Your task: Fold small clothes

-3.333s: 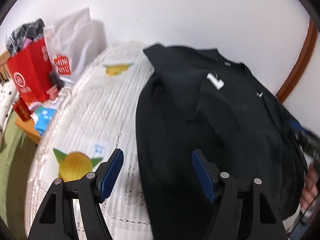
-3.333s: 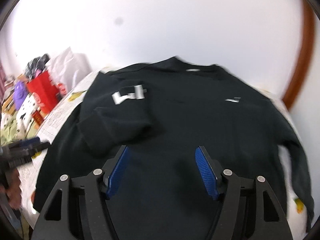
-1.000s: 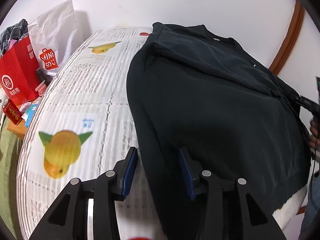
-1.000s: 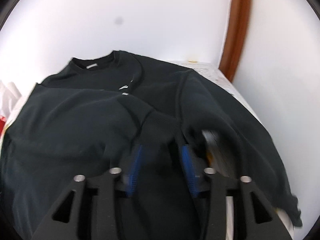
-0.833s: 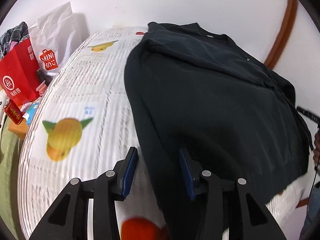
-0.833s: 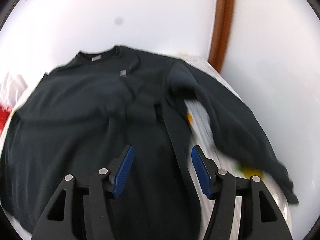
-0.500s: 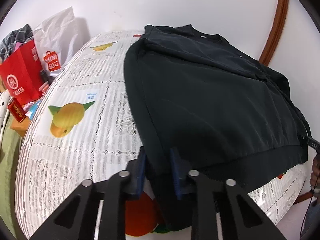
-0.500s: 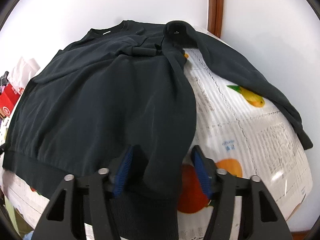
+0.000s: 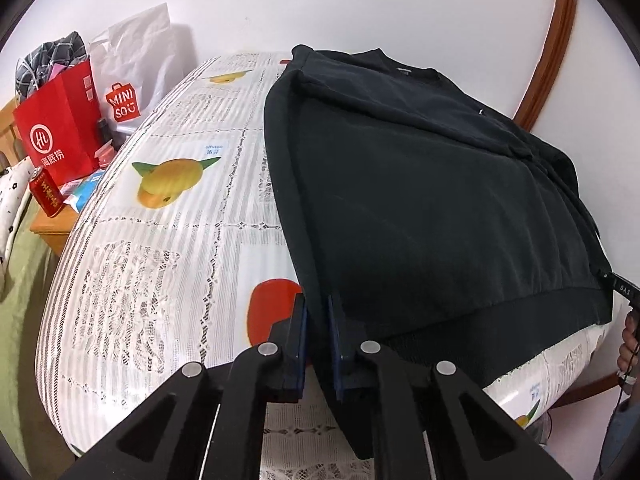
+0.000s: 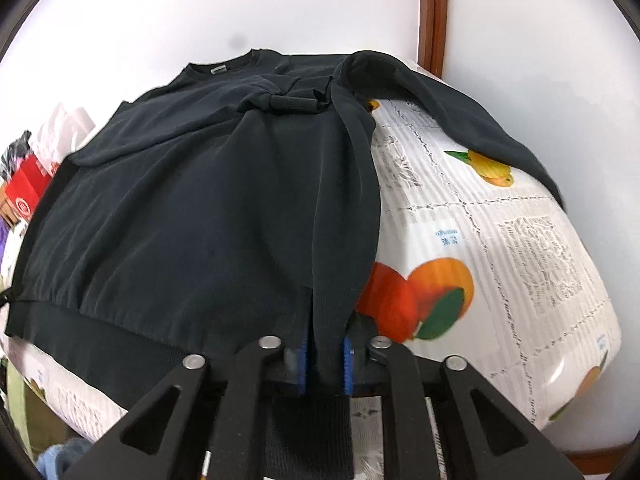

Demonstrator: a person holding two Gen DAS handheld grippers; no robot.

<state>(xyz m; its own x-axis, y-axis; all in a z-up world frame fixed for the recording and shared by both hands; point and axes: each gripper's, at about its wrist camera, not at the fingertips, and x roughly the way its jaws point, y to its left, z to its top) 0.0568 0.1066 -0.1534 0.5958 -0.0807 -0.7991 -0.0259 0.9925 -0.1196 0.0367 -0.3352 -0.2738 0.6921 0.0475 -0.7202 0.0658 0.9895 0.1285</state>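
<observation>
1. Pinching the black sweatshirt [image 9: 420, 200] at its hem corners: my left gripper [image 9: 317, 344] and right gripper [image 10: 323, 360] each clamp cloth.
2. It lies spread across the bed [image 9: 160, 240], hem over the near edge.
3. Soft, limp, probably light; hem ribbing gives the firmest hold.

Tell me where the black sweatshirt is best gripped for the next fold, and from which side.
Best at the two bottom hem corners, from the near table edge. The black sweatshirt lies flat, neck far, ribbed hem overhanging. The left gripper and right gripper are each shut on a corner, so lifting both would probably carry the hem evenly toward the collar.
</observation>
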